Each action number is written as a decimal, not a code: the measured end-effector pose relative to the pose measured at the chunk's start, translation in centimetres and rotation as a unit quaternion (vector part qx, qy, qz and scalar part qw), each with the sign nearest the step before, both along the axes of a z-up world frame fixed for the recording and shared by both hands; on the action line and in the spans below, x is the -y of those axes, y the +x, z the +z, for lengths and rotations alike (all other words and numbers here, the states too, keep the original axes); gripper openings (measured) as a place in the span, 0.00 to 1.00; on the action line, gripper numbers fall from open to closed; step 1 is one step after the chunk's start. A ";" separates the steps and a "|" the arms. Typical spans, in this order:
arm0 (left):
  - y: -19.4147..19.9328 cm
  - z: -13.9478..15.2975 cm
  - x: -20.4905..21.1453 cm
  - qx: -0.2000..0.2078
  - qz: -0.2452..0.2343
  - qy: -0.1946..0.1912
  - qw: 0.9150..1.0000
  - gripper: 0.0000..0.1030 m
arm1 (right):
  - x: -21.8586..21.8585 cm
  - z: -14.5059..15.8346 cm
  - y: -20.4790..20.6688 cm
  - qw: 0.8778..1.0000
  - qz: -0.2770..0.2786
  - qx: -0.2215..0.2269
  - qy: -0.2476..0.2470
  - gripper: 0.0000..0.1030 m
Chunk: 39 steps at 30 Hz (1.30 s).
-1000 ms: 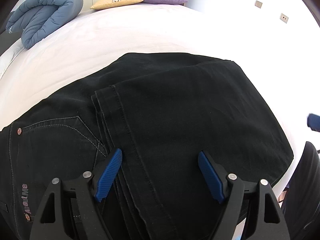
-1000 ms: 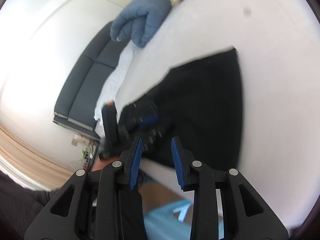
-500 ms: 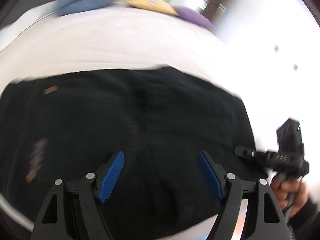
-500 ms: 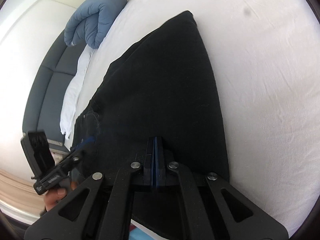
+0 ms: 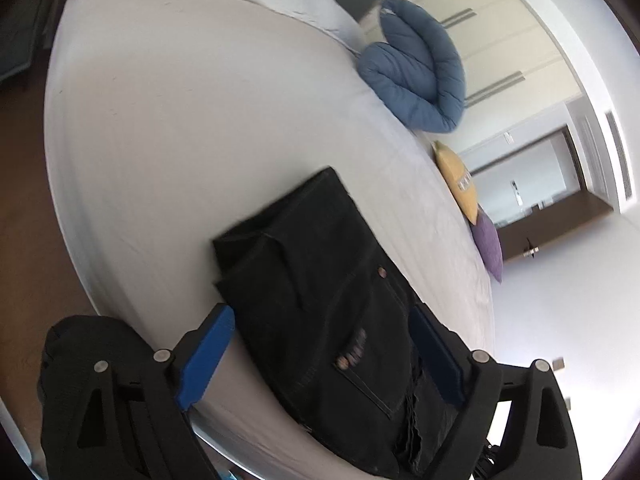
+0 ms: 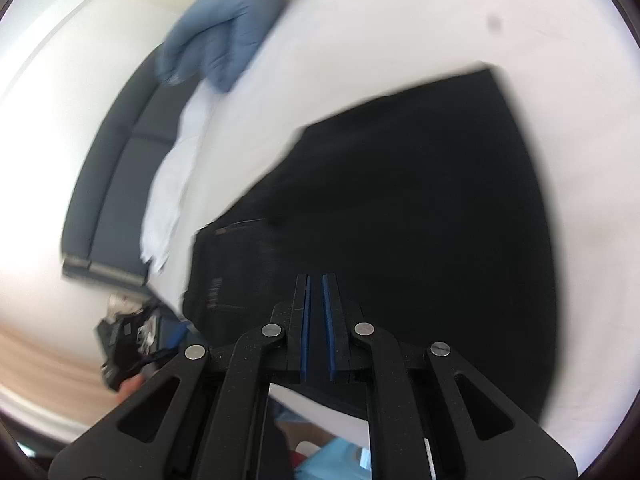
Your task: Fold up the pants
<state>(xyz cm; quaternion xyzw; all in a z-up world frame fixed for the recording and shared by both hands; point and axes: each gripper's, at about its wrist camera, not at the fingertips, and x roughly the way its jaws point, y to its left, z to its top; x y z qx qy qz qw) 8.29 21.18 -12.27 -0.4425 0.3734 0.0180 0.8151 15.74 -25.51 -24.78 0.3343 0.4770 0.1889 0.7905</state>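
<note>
Black pants (image 5: 320, 320) lie folded on the white bed (image 5: 180, 140), back pocket and label up, near the bed's edge. My left gripper (image 5: 320, 356) is open, its blue pads on either side of the waist end above the cloth. In the right wrist view the pants (image 6: 420, 200) fill the middle as a dark folded slab. My right gripper (image 6: 316, 324) is nearly shut, a thin gap between its pads, over the pants' near edge; I cannot tell whether cloth is between them.
A rolled blue duvet (image 5: 416, 68) lies at the far side of the bed, with a yellow pillow (image 5: 456, 176) and a purple pillow (image 5: 488, 240) beside it. A dark sofa (image 6: 116, 160) stands beyond the bed. Brown floor (image 5: 24, 240) lies left of the bed.
My left gripper has swung round to the waist end of the pants, still open. My right gripper shut half a second ago and now shows a thin gap; its view has shifted.
</note>
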 end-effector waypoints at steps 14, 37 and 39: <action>4.3 -4.5 -0.8 -0.014 -0.010 -0.086 0.996 0.90 | -2.5 -4.8 1.9 0.997 0.012 -0.069 0.030 0.05; 6.8 -6.9 -1.4 0.002 -0.006 -0.164 0.986 0.17 | -8.8 -5.6 6.8 0.994 0.043 -0.088 0.052 0.00; 6.8 -6.8 -1.3 0.004 -0.005 -0.164 0.986 0.17 | -8.6 -5.6 6.8 0.994 0.041 -0.081 0.054 0.00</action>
